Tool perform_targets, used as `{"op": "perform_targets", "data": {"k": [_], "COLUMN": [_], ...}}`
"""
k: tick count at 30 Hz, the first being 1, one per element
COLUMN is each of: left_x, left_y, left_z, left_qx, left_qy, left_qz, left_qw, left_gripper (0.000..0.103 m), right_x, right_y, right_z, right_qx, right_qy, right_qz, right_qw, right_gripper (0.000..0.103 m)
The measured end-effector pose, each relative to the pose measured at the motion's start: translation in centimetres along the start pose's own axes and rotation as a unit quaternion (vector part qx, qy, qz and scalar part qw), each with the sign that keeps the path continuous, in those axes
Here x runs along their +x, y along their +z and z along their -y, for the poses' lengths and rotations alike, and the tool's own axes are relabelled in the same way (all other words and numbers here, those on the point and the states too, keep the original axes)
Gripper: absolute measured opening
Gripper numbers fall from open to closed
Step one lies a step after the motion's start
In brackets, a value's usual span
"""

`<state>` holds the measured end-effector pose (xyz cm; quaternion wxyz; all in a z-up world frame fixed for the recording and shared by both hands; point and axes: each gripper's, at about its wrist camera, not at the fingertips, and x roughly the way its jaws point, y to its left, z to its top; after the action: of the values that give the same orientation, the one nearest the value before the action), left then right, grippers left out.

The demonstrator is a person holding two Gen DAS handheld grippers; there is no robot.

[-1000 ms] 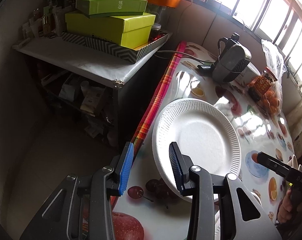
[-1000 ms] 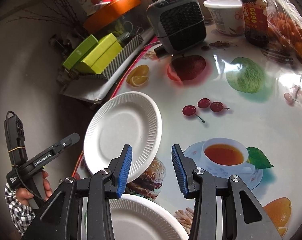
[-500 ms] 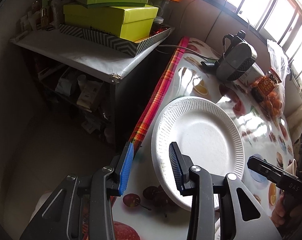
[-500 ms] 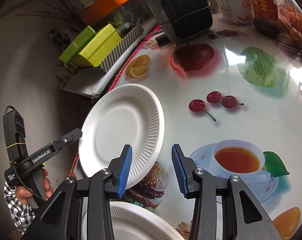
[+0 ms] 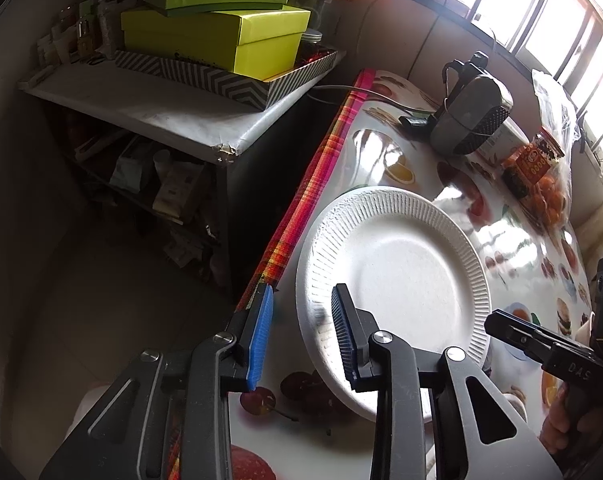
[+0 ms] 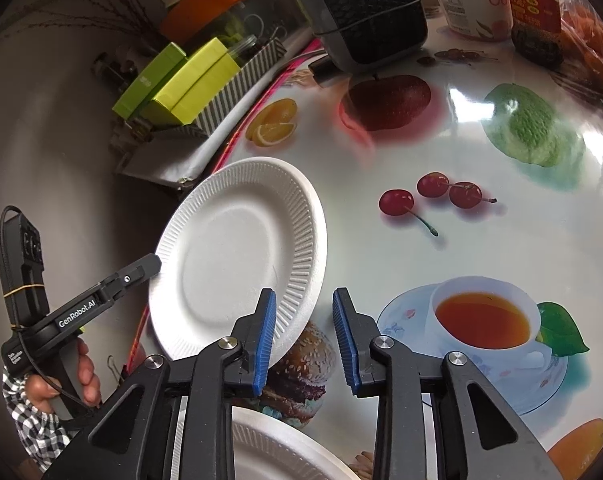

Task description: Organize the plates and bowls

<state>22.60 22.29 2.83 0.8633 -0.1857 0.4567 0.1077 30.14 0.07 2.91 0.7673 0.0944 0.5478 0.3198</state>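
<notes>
A paper plate (image 6: 237,256) is held tilted over the tabletop (image 6: 481,256) edge. Behind it a heater (image 6: 365,8) stands; a second plate (image 6: 277,452) lies nearest the camera.

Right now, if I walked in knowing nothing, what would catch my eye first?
Probably the white ribbed paper plate, tilted up off the table edge, with the left gripper and the right gripper closing around opposite rims. Next, the glossy fruit-and-teacup printed tablecloth beneath it. Then the lime-green boxes stacked in a zigzag-patterned tray on the side shelf.
</notes>
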Motion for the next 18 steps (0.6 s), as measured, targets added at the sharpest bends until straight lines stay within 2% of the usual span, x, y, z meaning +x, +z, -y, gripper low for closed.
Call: {"op": "perform_targets", "data": {"k": [5,18], "left_x": [0.17,0.38], "left_y": [-0.03,-0.19], "left_z": [0.01,0.68], "left_qx": [0.003,0.014], "left_qy": [0.003,0.000], "left_qz": [-0.002,-0.005], "left_qw": [1.0000,0.9999], "left_gripper": [0.025,0.022], "right_x": [0.16,0.31], "right_y": [-0.08,-0.04], "right_z": [-0.06,-0.22], "right_qx": [-0.002,-0.005], "right_qy": [0.000,-0.001], "right_qz": [-0.002,-0.003], "right_qw": [1.000,1.000], "right_gripper": [0.019,0.018]}}
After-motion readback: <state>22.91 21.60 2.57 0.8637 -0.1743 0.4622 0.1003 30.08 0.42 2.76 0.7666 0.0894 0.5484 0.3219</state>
